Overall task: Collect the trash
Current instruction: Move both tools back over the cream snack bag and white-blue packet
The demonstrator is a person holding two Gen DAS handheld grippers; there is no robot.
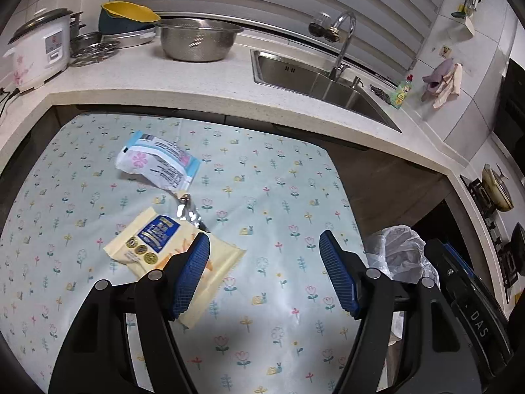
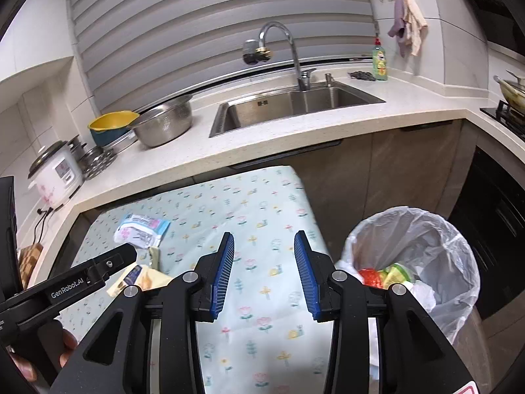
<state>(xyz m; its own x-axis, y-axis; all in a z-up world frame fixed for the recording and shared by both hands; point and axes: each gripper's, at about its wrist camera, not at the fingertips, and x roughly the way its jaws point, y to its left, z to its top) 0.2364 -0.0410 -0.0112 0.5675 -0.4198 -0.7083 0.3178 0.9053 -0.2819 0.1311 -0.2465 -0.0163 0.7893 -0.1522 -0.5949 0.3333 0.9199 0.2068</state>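
While flat, yellow wrapper lies diagonally.

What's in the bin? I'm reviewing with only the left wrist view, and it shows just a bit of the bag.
Observer: The bin already holds trash: a red piece, a green piece and something white below them.
Operator: Is the right gripper carrying anything toward it?
Observer: No. The right gripper is open with nothing between its jaws, and it is over the tablecloth, just left of the bin.
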